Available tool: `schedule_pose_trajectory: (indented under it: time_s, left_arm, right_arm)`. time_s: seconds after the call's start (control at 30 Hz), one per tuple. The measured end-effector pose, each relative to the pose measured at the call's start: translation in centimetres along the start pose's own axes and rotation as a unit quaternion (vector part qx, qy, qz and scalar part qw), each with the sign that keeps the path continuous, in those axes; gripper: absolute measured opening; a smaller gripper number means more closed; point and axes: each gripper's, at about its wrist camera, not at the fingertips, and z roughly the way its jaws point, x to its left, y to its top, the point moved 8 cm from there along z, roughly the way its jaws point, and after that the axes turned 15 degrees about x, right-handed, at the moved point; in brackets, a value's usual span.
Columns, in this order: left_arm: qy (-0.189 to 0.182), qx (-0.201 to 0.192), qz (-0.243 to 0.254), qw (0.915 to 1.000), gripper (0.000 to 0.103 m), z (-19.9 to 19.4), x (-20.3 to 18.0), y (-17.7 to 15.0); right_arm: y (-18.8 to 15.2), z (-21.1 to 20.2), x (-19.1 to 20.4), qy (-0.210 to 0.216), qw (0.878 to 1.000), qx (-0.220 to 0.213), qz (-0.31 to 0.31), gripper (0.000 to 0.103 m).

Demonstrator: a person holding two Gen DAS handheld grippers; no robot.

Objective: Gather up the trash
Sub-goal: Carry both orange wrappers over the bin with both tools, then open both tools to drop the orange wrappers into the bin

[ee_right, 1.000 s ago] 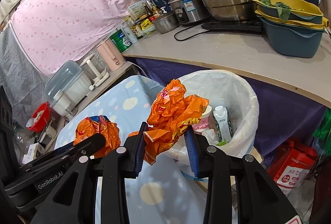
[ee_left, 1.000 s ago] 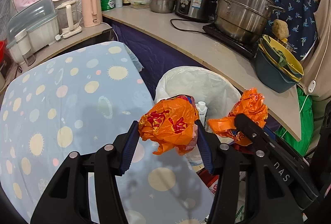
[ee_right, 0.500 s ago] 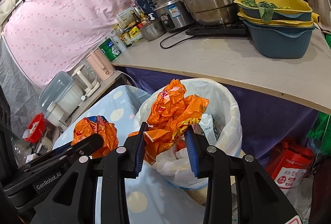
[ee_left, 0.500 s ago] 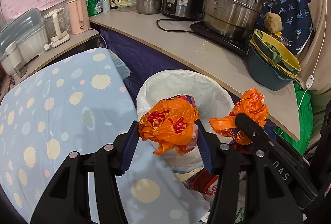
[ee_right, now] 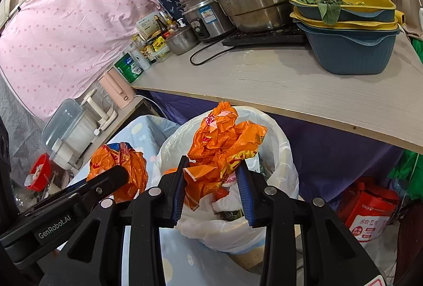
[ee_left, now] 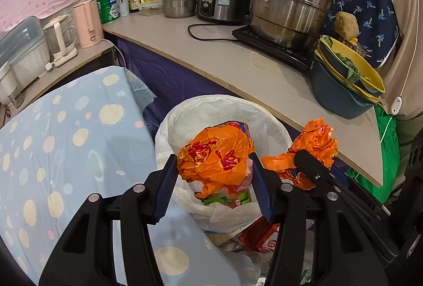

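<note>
Closer now — both wrappers (ee_left: pixel 216 156) seemingly over bin (ee_left: pixel 185 111)

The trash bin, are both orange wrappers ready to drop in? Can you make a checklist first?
1. Left gripper holds its orange wrapper: ok.
2. Right gripper holds its crumpled wrapper: ok.
3. Left wrapper over the trash bin opening: ok.
4. Right wrapper over the opening: ok.
5. Room left in the bin: cannot tell, it looks quite full.
6. Bag liner sits open around the rim: ok.
</note>
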Motion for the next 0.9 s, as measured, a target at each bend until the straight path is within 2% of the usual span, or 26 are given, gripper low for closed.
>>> schedule_pose_trajectory:
  time_s: [0.57, 0.7, 0.8, 0.9]
  left_arm:
    - [0.002, 0.013, -0.005, 0.9999, 0.053, 2.0, -0.6, 1.8]
    - [0.001, 0.018, -0.012, 0.9998, 0.057, 2.3, -0.4, 2.3]
    - [-0.001, 0.019, -0.025, 0.9995, 0.065, 2.5, 0.1, 2.6]
    - [0.001, 0.015, -0.032, 0.9994, 0.068, 2.5, 0.4, 2.8]
  right_arm:
    - [1.5, 1.8, -0.3, -0.009, 1.0, 0.009, -0.001, 0.038]
    - [1.9, 2.0, -0.4, -0.014, 1.0, 0.009, 0.001, 0.039]
    - [2.0, 1.9, -0.4, -0.019, 1.0, 0.003, 0.007, 0.043]
    - [2.4, 2.2, -0.6, -0.022, 1.0, 0.004, 0.01, 0.049]
